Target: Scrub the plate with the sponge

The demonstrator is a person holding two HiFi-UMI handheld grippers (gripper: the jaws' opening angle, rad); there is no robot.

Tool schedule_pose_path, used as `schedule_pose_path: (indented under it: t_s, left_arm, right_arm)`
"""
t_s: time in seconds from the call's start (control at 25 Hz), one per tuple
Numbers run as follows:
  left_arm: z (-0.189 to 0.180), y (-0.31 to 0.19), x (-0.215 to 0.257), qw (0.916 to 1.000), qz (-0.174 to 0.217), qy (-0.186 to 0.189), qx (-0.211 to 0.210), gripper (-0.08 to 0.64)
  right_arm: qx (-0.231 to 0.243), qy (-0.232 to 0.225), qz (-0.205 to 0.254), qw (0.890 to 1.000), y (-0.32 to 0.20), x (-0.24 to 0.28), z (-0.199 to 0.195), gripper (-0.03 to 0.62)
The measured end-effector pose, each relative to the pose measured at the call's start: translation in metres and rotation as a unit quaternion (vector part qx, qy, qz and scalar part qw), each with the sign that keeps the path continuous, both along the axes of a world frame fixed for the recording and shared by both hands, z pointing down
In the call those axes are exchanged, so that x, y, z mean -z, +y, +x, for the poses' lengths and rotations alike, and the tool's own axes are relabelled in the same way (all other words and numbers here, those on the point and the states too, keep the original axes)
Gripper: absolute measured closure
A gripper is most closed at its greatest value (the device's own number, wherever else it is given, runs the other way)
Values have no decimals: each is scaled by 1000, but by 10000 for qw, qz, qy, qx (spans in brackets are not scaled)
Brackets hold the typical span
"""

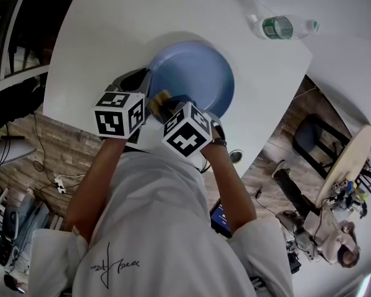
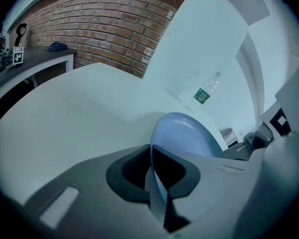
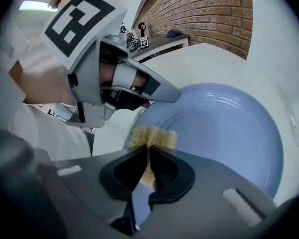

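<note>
Between the jaws of the left gripper (image 2: pixel 152 158) stands the near rim of a round, pale blue plate (image 2: pixel 182 133). The jaws are closed tight onto that edge, and the rest of the dish spreads ahead of the tips over the white table (image 2: pixel 79 118). Just beside it, the right gripper (image 3: pixel 148 156) has its jaws drawn almost together, pinching a coarse yellow sponge (image 3: pixel 152 136). The sponge juts ahead of the tips and lies against the plate's inner face near the rim. Well beyond the plate, a clear plastic bottle with a green label (image 1: pixel 278 27) lies on its side.
</note>
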State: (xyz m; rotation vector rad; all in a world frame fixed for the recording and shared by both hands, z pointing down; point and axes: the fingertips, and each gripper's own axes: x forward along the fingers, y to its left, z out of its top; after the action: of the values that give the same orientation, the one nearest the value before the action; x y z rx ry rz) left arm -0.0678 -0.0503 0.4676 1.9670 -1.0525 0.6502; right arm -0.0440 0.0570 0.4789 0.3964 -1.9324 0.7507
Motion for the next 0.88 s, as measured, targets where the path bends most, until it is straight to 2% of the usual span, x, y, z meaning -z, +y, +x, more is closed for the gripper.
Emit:
schedule_pose_path:
  t_s: [0.56, 0.88]
  left_arm:
    - [0, -1, 0, 10000, 18, -32, 25, 534]
    - [1, -1, 0, 10000, -2, -17, 21, 534]
  right_arm:
    - [799, 262, -41, 9964, 23, -1, 15, 563]
    - [958, 324, -115, 9948, 31, -1, 27, 563]
